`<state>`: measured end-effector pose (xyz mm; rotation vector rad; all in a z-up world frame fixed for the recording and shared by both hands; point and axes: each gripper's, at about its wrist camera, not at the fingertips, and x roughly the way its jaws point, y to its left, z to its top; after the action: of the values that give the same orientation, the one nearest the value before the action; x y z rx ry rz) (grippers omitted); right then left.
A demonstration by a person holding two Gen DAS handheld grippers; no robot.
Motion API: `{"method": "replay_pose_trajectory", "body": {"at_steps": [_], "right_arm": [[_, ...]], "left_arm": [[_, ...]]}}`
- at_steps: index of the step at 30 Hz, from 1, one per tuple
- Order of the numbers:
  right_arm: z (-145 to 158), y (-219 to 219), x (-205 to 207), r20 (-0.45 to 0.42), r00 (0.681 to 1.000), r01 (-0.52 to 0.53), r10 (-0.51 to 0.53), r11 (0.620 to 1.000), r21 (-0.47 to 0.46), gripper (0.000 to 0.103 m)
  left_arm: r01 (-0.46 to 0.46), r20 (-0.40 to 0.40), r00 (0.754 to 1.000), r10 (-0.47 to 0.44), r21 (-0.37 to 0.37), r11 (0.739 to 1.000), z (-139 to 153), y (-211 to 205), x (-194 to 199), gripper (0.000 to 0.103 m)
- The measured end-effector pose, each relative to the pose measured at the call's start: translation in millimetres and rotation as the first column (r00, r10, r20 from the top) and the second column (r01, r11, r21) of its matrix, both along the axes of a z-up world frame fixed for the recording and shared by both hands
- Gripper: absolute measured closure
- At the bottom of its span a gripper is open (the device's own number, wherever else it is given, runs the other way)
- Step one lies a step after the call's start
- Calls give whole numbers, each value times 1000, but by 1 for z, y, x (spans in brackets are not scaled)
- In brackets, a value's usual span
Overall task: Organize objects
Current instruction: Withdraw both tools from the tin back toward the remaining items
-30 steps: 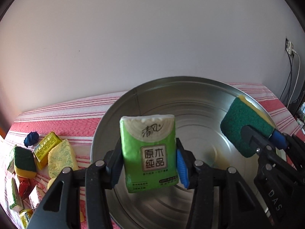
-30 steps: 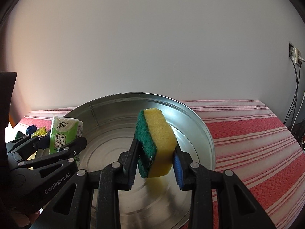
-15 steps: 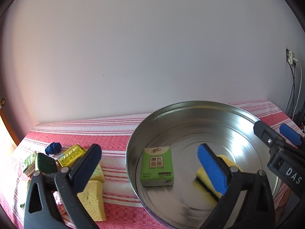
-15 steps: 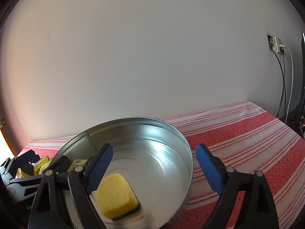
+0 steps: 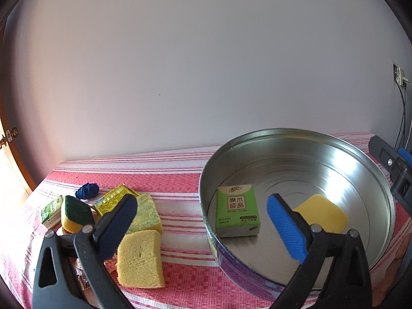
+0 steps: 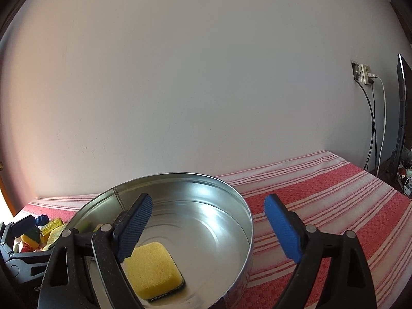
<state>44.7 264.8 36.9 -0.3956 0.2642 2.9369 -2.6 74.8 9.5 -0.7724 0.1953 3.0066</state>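
Both claws released and empty: loose pile lies left of the pan, nearest the left gripper; the right gripper is held over the pan.

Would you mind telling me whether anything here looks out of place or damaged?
Nothing looks damaged or spilled. The tissue pack and a sponge lie flat in the metal tub; the other sponges and packets remain jumbled on the striped cloth.
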Motion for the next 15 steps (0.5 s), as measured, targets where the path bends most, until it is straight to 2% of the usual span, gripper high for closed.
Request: {"method": "replay_pose_trajectory", "body": {"at_steps": [3,10,15], "right_arm": [[2,-4,3,-11,1000,6,-6,1000,13,7],[3,-12,5,-25,1000,-6,7,999,44,7],[1,-11,7,-35,999,3,-2,1000,30,7]], "left_arm": [[-10,-4,1000,10,3,1000,1,-1,4,1],[-18,0,1000,18,-4,1000,-2,-7,14,1],[-36,9,999,36,4,999,-3,-14,22,1]]}}
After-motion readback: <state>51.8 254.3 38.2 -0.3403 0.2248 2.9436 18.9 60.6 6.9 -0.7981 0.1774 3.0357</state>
